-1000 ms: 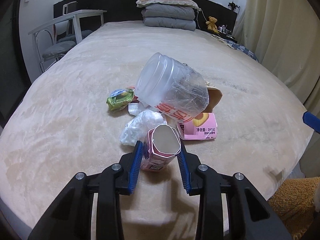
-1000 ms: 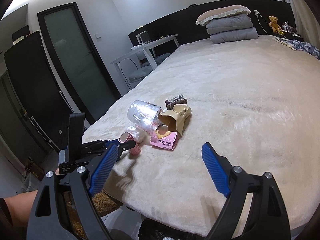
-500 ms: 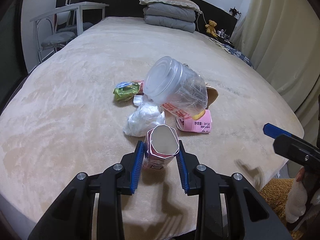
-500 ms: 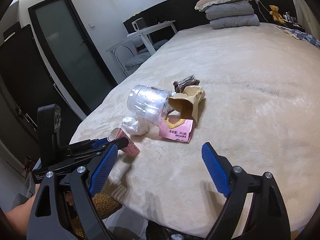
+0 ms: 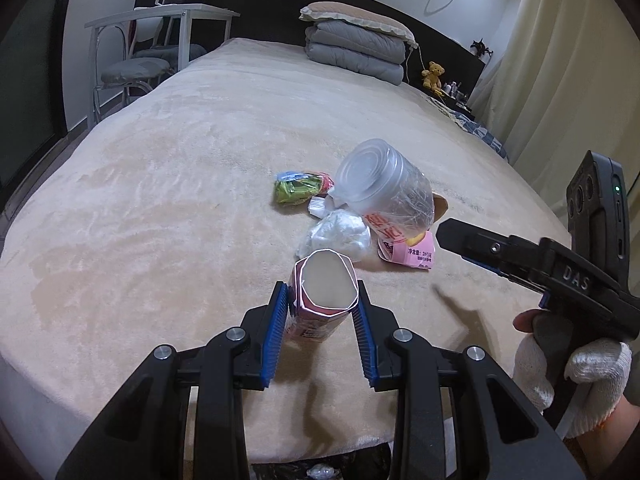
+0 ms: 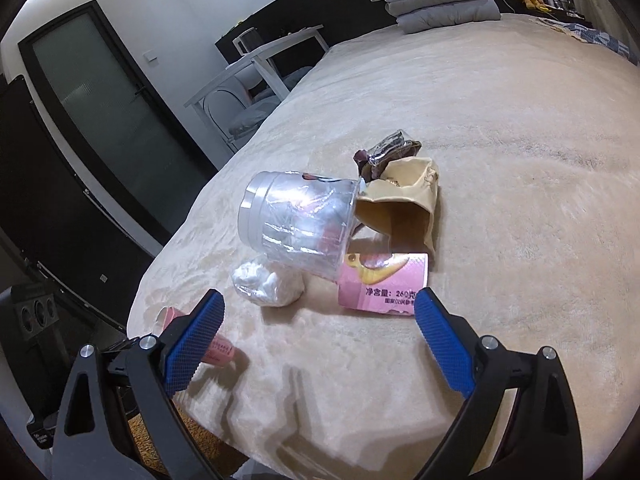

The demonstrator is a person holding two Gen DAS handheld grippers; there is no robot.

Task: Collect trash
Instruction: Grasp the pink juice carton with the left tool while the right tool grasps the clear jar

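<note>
My left gripper (image 5: 322, 316) is shut on a pink drink carton (image 5: 325, 292) with an open top, held just above the bed near its front edge; the carton also shows in the right wrist view (image 6: 218, 350). My right gripper (image 6: 318, 336) is open and empty, low over the bed in front of the trash pile. The pile holds a clear plastic jar (image 6: 298, 222) on its side, a white crumpled bag (image 6: 268, 284), a pink packet (image 6: 384, 284), a tan paper bag (image 6: 404, 204), a dark wrapper (image 6: 386, 152) and a green wrapper (image 5: 298, 186).
The beige bed cover (image 5: 180, 184) spreads wide around the pile. Folded grey quilts and a pillow (image 5: 356, 48) lie at the headboard. A white desk and chair (image 5: 160, 40) stand left of the bed. A black bag opening (image 5: 320, 468) lies below the bed's front edge.
My left gripper has drawn back toward the bed's front edge with the carton. My right gripper has moved in closer to the pile and now shows at the right of the left wrist view.
</note>
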